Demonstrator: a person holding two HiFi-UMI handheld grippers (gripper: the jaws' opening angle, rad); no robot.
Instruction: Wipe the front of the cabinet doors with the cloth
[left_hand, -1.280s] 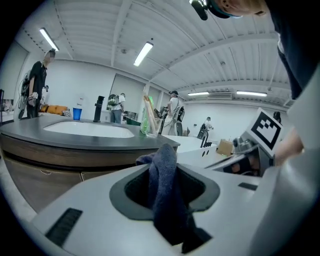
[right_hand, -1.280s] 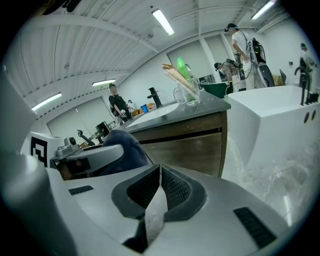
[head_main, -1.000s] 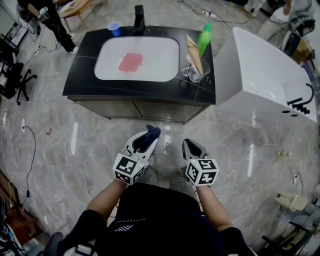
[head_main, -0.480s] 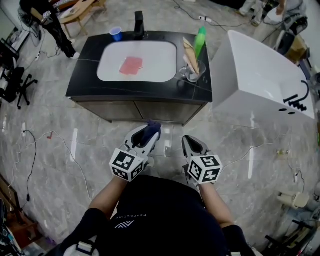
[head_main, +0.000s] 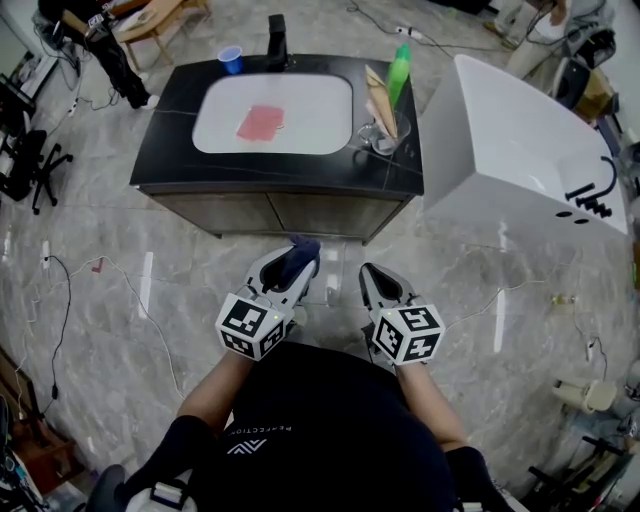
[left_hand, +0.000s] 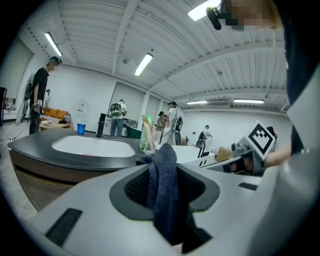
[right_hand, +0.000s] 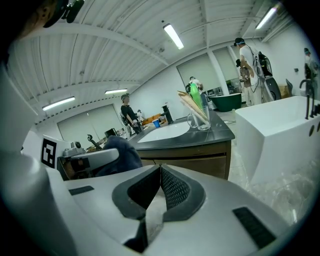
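Note:
My left gripper (head_main: 297, 258) is shut on a dark blue cloth (head_main: 298, 256), which bunches up between its jaws (left_hand: 162, 185). It points toward the cabinet doors (head_main: 280, 215) below the black counter (head_main: 160, 150), a short way in front of them and apart. The doors also show in the right gripper view (right_hand: 195, 157). My right gripper (head_main: 375, 283) hangs beside the left one, shut with nothing between its jaws (right_hand: 159, 187). From the right gripper view, the cloth (right_hand: 120, 152) shows at the left.
The counter carries a white basin (head_main: 275, 115) with a red rag (head_main: 260, 123), a blue cup (head_main: 231, 58), a black tap (head_main: 277, 38), a green bottle (head_main: 401, 68) and a glass jar (head_main: 380, 135). A white bathtub (head_main: 520, 140) stands right. Cables (head_main: 60, 300) cross the marble floor.
Both grippers have drawn slightly nearer the cabinet and the view has shifted a little; the cloth stays held in the left gripper.

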